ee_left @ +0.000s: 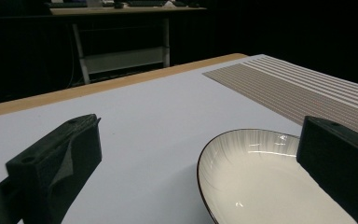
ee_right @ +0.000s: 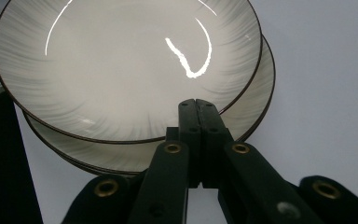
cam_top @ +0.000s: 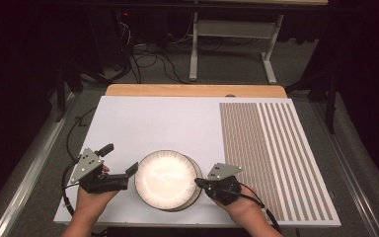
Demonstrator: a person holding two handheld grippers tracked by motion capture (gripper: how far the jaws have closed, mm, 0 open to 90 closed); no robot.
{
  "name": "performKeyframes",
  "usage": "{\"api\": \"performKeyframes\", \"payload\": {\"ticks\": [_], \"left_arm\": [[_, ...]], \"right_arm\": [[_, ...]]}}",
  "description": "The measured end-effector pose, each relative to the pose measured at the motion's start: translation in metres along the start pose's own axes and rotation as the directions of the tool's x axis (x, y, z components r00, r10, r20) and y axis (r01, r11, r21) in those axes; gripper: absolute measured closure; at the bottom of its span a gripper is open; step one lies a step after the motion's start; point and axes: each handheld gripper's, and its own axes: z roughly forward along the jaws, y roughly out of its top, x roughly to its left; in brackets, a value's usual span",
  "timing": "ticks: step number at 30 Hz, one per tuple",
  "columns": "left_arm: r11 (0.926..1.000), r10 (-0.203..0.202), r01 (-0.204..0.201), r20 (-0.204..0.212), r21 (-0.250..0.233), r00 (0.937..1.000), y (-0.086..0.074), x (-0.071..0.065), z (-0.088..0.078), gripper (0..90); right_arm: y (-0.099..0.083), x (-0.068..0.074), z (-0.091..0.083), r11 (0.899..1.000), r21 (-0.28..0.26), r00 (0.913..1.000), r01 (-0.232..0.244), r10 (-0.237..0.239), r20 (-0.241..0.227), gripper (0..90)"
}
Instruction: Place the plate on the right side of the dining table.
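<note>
Two pale ribbed plates with dark rims lie stacked near the table's front edge: the upper plate [cam_top: 165, 177] [ee_right: 121, 60] sits slightly off-centre on the lower plate [cam_top: 191, 201] [ee_right: 256, 102]. My right gripper [cam_top: 198, 181] [ee_right: 196, 101] is shut, nothing between its jaws, and its tip lies at the upper plate's right rim. My left gripper [cam_top: 120, 159] [ee_left: 198, 126] stands wide open at the stack's left side. One of its jaws is right by the upper plate's [ee_left: 270, 182] rim; the other is out over the bare table.
The stack rests on a white board [cam_top: 153, 118] with a brown striped mat [cam_top: 276, 148] on its right part and a wooden edge [cam_top: 192, 90] at the back. Beyond are a dark floor with cables [cam_top: 148, 59] and a desk frame [cam_top: 232, 34].
</note>
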Motion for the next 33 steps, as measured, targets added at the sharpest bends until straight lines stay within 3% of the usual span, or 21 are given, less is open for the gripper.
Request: {"api": "performKeyframes", "payload": {"ticks": [20, 25, 30, 33], "left_arm": [[0.9998, -0.018, 0.018, 0.008, 0.003, 0.9998, 0.0, 0.002, 0.0, 0.7], [0.999, -0.044, 0.044, 0.033, -0.003, 0.9985, 0.001, 0.002, 0.0, 0.6], [0.9988, -0.045, 0.044, 0.036, 0.021, 0.9983, 0.0, 0.003, 0.002, 0.7], [0.997, -0.07, 0.068, 0.055, 0.038, 0.9961, -0.002, 0.006, 0.003, 0.7]], "right_arm": [[0.002, 0.004, 0.006, 1.0, 0.0, 0.9998, 0.002, -0.002, -0.019, 90.0], [0.004, 0.01, 0.013, 1.0, 0.003, 0.9996, 0.013, -0.013, -0.025, 90.0], [0.006, 0.01, 0.016, 1.0, 0.011, 0.9993, 0.018, -0.017, -0.034, 90.0], [0.007, 0.012, 0.018, 1.0, 0.004, 0.999, 0.015, -0.015, -0.043, 90.0]]}}
